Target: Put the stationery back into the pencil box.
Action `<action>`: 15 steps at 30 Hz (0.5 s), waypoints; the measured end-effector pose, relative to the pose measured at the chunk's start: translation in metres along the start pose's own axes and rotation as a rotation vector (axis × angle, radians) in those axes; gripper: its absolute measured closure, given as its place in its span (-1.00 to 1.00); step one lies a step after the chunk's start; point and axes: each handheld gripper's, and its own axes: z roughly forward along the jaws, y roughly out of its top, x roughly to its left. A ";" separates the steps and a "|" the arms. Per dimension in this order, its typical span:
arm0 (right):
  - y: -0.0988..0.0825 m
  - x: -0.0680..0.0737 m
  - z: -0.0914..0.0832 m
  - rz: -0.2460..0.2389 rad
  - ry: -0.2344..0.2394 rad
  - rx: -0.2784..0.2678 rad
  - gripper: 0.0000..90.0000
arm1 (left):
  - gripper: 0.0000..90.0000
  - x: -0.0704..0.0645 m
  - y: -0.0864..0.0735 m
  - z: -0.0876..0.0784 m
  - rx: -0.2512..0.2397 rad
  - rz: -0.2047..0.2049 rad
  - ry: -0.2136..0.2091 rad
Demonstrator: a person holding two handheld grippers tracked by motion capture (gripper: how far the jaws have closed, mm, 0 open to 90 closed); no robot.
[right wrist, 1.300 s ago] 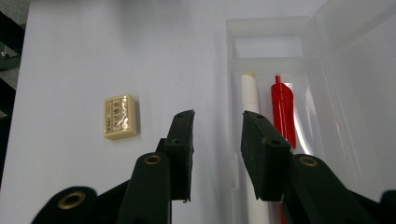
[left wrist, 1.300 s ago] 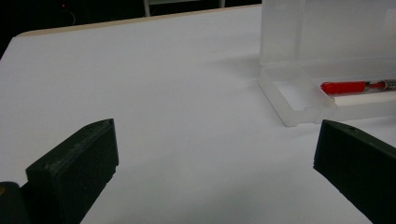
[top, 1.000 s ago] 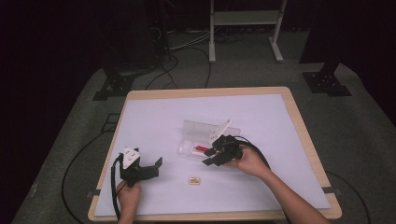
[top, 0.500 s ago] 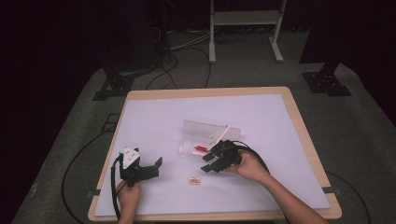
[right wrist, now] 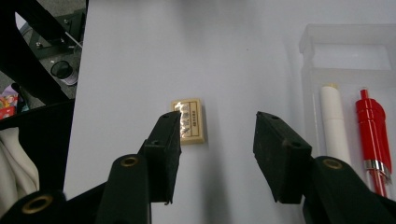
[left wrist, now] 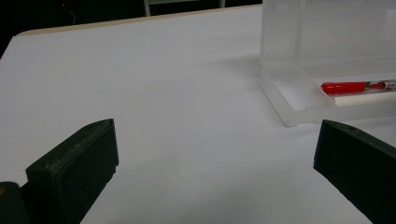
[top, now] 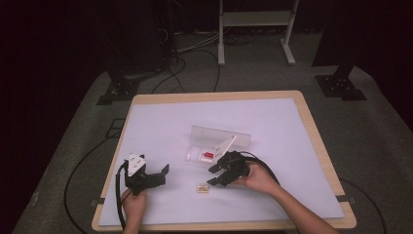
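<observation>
My right gripper (top: pixel 215 176) hovers near the table's (top: pixel 292 146) front edge, a little right of its middle, and its jaws have just been opening; they stand apart with nothing between them. The small tan eraser (top: pixel 201 187) lies flat on the white tabletop just beside the jaw tips, on the side toward the left edge; in the right gripper view it (right wrist: pixel 188 121) sits just past my left-hand jaw, partly behind it and off the centre line. The step in hand, as I judge it, is picking up that eraser to put it in the clear pencil case (top: pixel 219 146), which lies open just behind my right gripper, toward the table's middle.

To do it well I should shift sideways until the eraser sits squarely between both jaws, come down level so the pads meet its two long sides, and close gently; it is low and flat, so a tilted approach could skid it away across the smooth surface.

My left gripper (top: pixel 158 175) rests near the front left corner, jaws wide apart and empty.

Counted: one eraser, one case, and inside it one red pen (right wrist: pixel 373 133) and one white stick-shaped item (right wrist: pixel 334 121), lying side by side.
</observation>
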 end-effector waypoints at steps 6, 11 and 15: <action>0.000 0.003 0.005 -0.003 0.014 0.006 0.12 | -1.00 0.000 0.000 0.000 0.000 0.001 -0.001; 0.001 0.007 0.010 -0.016 0.023 0.013 0.12 | -1.00 0.000 0.000 0.000 0.000 0.001 -0.001; 0.003 0.009 0.014 -0.020 0.032 0.012 0.13 | -1.00 0.000 0.000 0.000 -0.001 0.000 -0.001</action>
